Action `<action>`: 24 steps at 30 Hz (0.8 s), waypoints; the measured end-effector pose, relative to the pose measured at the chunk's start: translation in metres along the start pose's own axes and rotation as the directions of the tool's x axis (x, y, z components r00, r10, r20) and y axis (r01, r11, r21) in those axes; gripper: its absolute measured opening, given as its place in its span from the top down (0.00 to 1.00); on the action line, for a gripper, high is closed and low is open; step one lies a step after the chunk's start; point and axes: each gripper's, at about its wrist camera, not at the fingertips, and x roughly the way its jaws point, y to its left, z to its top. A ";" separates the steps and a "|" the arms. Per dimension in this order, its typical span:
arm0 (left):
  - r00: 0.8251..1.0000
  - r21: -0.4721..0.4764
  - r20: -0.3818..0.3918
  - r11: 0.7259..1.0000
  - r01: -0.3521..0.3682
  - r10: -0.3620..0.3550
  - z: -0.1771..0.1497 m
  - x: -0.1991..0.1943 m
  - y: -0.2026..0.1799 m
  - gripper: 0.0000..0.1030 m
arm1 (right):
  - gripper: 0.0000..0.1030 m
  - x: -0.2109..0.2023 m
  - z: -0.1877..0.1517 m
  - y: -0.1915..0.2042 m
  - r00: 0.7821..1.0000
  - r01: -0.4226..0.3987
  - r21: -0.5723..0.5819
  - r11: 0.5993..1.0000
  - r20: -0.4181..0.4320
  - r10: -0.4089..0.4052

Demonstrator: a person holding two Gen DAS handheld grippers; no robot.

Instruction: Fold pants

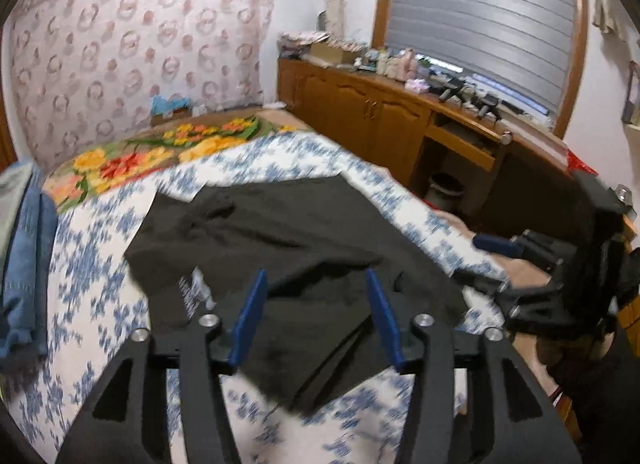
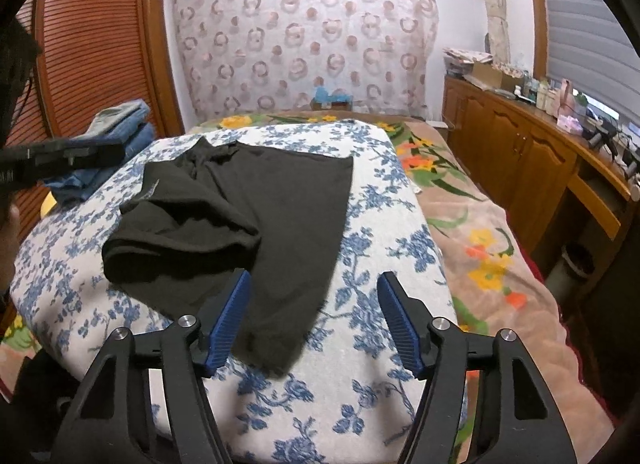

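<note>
The bed [image 2: 372, 199], under a blue-flowered sheet, carries the black pants [image 2: 240, 215] mid-frame, one part already folded over; more folds seem needed. Both the left claw [image 1: 316, 312] and right claw [image 2: 314, 320] gape wide, holding nothing.

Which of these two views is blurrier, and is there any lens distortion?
Left wrist view: motion-smeared, especially the blue floral sheet and black pants. Right wrist view: sharper, pants edges crisp. Both: strong fisheye bending, dark corner vignetting.
</note>
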 end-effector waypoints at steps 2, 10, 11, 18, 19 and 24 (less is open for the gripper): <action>1.000 -0.015 -0.022 1.000 -0.010 0.010 -0.011 0.004 0.010 0.44 | 0.42 0.003 0.004 0.004 1.000 -0.009 -0.005 1.000 -0.002 0.008; 0.992 -0.067 -0.094 0.994 -0.090 0.083 -0.043 0.017 0.036 0.44 | 0.62 0.023 0.017 0.023 0.997 -0.072 -0.046 0.996 -0.032 0.071; 0.992 -0.070 -0.098 0.993 -0.092 0.085 -0.045 0.017 0.037 0.44 | 0.63 0.027 0.019 0.025 0.996 -0.081 -0.050 0.995 -0.038 0.079; 0.986 -0.107 -0.147 0.990 -0.095 0.079 -0.063 0.027 0.043 0.44 | 0.64 0.049 0.026 0.034 0.990 -0.113 -0.059 0.992 -0.090 0.108; 0.988 -0.111 -0.135 0.990 -0.092 0.076 -0.063 0.026 0.043 0.44 | 0.64 0.051 0.026 0.035 0.989 -0.115 -0.060 0.992 -0.097 0.109; 0.991 -0.114 -0.111 0.989 -0.092 0.080 -0.067 0.021 0.043 0.44 | 0.64 0.064 0.026 0.037 0.982 -0.137 -0.054 0.989 -0.140 0.128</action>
